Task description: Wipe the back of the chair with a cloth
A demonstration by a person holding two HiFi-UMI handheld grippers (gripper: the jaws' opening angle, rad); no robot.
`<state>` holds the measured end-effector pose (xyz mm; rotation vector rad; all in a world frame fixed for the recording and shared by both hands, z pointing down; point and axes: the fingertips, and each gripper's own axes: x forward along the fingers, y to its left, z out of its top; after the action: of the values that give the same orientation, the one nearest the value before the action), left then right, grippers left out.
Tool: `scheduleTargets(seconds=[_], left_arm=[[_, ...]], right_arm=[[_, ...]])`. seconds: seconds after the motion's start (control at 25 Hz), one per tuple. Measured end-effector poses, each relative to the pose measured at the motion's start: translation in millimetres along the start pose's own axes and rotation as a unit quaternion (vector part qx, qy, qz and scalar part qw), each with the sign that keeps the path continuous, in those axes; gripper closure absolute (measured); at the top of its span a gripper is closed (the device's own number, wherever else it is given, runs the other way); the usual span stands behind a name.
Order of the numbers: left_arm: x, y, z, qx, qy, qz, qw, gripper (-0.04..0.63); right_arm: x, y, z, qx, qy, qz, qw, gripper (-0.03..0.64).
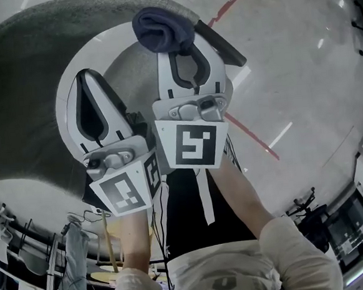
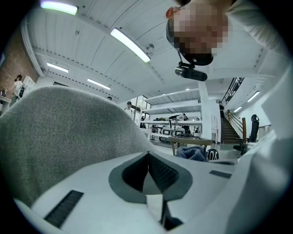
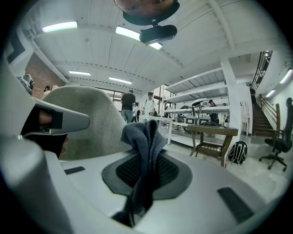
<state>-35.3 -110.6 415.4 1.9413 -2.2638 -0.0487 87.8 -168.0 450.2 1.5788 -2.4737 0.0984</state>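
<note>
The chair's grey fabric back (image 1: 21,91) curves across the upper left, with a pale rim (image 1: 62,100) along its edge. It fills the left side in the left gripper view (image 2: 59,137) and stands at mid-left in the right gripper view (image 3: 87,119). My right gripper (image 1: 183,50) is shut on a dark blue-grey cloth (image 1: 163,27), which bunches out past the jaw tips (image 3: 144,137). Beside it, close to the chair's edge, my left gripper (image 1: 87,77) is shut with nothing in it; its pads meet in a line (image 2: 147,157).
A red line (image 1: 256,135) crosses the pale floor. Beyond the chair are a wooden table (image 3: 210,132), a backpack (image 3: 238,153), an office chair (image 3: 279,146), shelving and two standing people (image 3: 128,105). Stairs rise at the far right (image 2: 229,130).
</note>
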Motion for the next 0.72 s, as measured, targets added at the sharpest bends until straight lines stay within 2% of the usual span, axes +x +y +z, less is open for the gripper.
scheduleTargets(seconds=[0.16,0.28,0.48,0.6,0.72], left_arm=[[-2,-4,11,0.011,-0.014,0.014,0.9997,0.580],[-7,-3,43,0.016,-0.034,0.038,0.9986,0.580],[-24,22,128,0.041,-0.075,0.076,0.9934,0.580],[-37,28,185,0.065,-0.098,0.100,0.9880,0.580],[-59,35,240,0.073,-0.117,0.134,0.9813,0.580]], right_arm=[[0,-6,18,-0.006,-0.021,0.019,1.000,0.557],[1,-4,53,-0.007,-0.039,0.042,0.998,0.557],[-3,31,151,-0.015,-0.085,0.087,0.992,0.557],[-16,50,219,-0.023,-0.122,0.124,0.985,0.557],[-33,72,282,-0.023,-0.147,0.169,0.974,0.557]])
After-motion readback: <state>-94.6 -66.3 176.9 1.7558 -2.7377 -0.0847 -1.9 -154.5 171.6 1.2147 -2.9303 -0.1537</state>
